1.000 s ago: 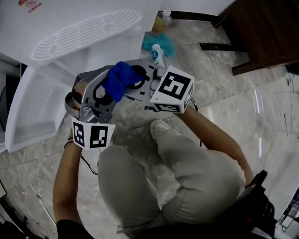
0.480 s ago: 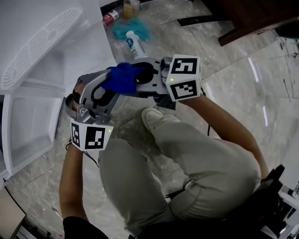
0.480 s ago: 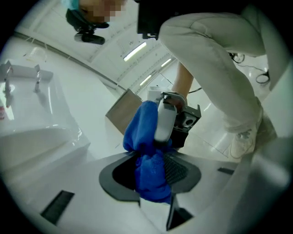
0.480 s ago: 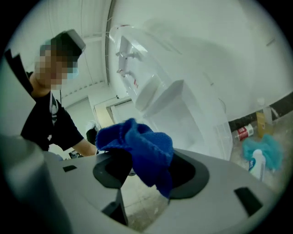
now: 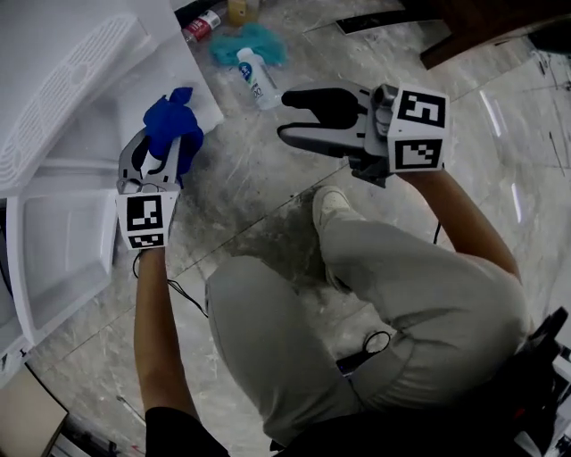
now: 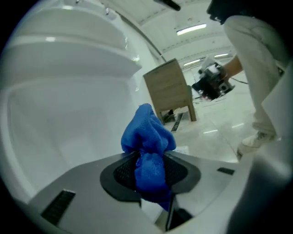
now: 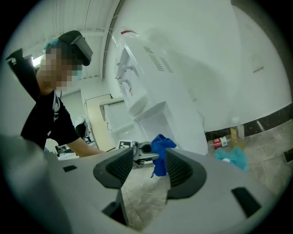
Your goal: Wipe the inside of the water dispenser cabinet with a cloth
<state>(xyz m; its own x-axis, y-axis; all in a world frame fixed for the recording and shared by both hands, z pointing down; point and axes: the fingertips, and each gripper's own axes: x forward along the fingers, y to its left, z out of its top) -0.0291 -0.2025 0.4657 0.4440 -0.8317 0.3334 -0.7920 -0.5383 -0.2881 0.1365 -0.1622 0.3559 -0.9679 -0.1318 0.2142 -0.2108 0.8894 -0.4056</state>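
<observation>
Over on the far left is the water dispenser (image 5: 62, 67), white, with what looks like its lower door (image 5: 62, 254) hanging open, and the cabinet (image 7: 153, 115) itself shows as a recess under the taps in the right gripper view. Right beside the white body is the left tool (image 5: 163, 147). Its jaws have just been closing and now pinch a bunched-up blue cloth (image 5: 174, 116), which pokes out well past the tips. Can't tell if the cloth is touching the dispenser.

So I'd say we're at the "bring the cloth to the cabinet" step and no wiping has started. Next move, I reckon, is to drop the left tool lower and reach into the opening, then press that loose wad against the inner walls. It needs to stay clamped, since only a fold of it is caught.

Further right on the marble floor (image 5: 268, 205) there's a white bottle (image 5: 257, 78) lying by a teal rag (image 5: 250, 43), and a red can (image 5: 201, 25) near the wall. None of them blocks the cabinet, though the open door edge might. Then the right tool (image 5: 290, 114): jaws have just been opening, now spread wide with nothing between them, well apart from the cloth. Person's shoe (image 5: 335, 207) sits below it, and dark furniture (image 5: 500, 27) fills the top right corner.
</observation>
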